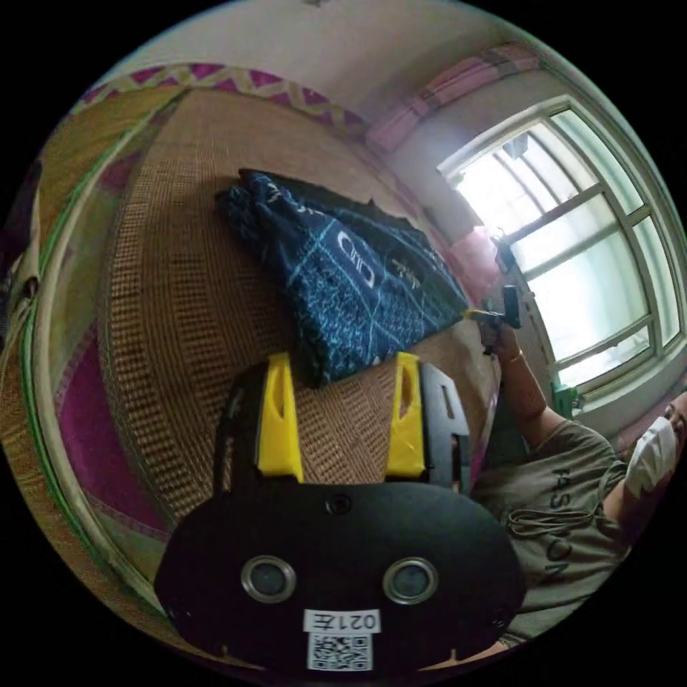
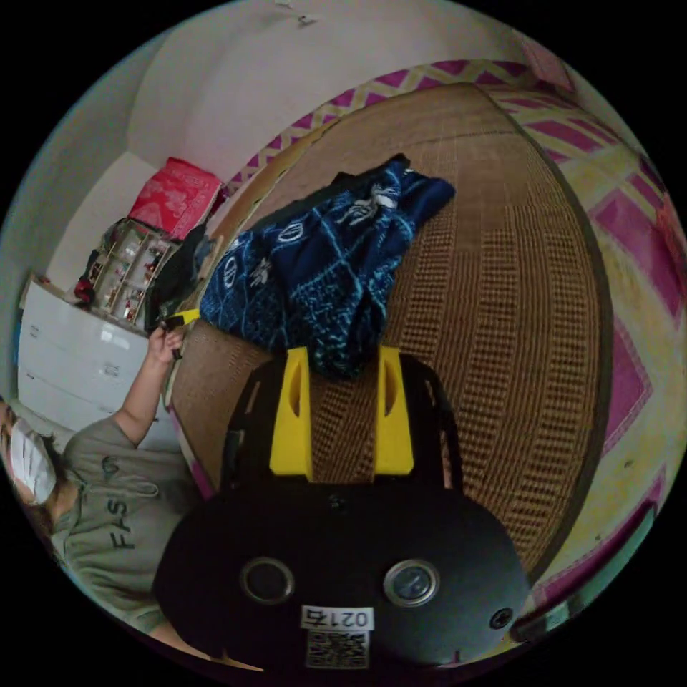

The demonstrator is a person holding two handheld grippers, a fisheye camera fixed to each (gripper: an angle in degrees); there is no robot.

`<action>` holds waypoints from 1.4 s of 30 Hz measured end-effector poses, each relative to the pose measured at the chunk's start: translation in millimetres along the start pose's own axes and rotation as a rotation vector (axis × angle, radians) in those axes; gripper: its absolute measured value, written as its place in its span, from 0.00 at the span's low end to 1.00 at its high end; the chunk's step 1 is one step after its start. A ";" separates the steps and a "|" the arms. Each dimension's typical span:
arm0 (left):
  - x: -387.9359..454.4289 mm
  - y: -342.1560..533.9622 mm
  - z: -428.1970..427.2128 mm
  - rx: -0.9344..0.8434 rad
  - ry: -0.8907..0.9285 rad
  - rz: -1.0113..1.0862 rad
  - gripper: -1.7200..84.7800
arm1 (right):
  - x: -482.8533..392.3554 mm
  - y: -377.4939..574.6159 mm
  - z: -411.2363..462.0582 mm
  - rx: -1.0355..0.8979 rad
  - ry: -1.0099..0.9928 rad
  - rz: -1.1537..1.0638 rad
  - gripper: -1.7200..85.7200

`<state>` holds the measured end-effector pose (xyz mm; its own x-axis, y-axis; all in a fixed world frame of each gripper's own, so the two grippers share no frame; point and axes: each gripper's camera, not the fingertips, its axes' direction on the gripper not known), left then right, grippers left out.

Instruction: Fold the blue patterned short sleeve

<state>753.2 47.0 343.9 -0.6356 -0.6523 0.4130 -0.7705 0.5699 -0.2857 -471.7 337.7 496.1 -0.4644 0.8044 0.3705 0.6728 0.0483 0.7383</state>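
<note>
**A:** Your blue patterned short sleeve (image 1: 343,275) lies already doubled into a thick bundle on the woven mat (image 1: 186,300) of the bed, with the pink-patterned sheet (image 1: 93,422) showing round the mat's edge. In the left gripper view your left claw (image 1: 342,415) stands with its yellow jaws spread, pinching nothing, the near corner of the cloth lying just beyond and between the tips.

**B:** And the other side?

**A:** Much the same. In the right gripper view your right claw (image 2: 342,411) is spread too and empty, the hanging end of the short sleeve (image 2: 322,279) just ahead of its jaws. Your left hand (image 2: 166,342) shows far off by the mat's edge in that view, and the right hand (image 1: 504,336) by the window (image 1: 572,257) in the other.

**B:** So what do you want done?

**A:** I judge that you are about to take a fresh hold for one more fold, or to square the bundle. Bring each claw down flat to the mat so the lower jaw slides under every layer, not just the top one. Close only when the cloth sits deep between the jaws. Take matching corners, lift both together and keep the edge taut, or the layers will slip apart and the bundle will skew.

**B:** Any risk?

**A:** The mat's weave may catch a jaw tip, so go in shallow.
</note>
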 end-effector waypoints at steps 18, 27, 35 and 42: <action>6.8 178.7 -54.8 -0.058 -0.199 0.044 0.04 | -193.2 185.1 67.2 -0.296 -0.095 -0.405 0.05; 94.6 304.5 -37.4 0.152 0.121 0.074 0.15 | -72.7 118.8 -25.5 0.040 -0.026 -0.126 0.14; 142.7 352.3 47.3 0.059 0.496 -0.127 0.18 | 19.8 -1.1 16.9 -0.149 -0.177 -0.016 0.16; 151.5 363.6 48.4 0.076 0.547 -0.174 0.19 | 42.1 -34.9 41.8 -0.311 -0.356 -0.072 0.17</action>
<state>374.3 131.2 260.8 -0.3969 -0.3690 0.8404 -0.8756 0.4269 -0.2261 -490.7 394.6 462.4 -0.2406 0.9611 0.1360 0.4165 -0.0243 0.9088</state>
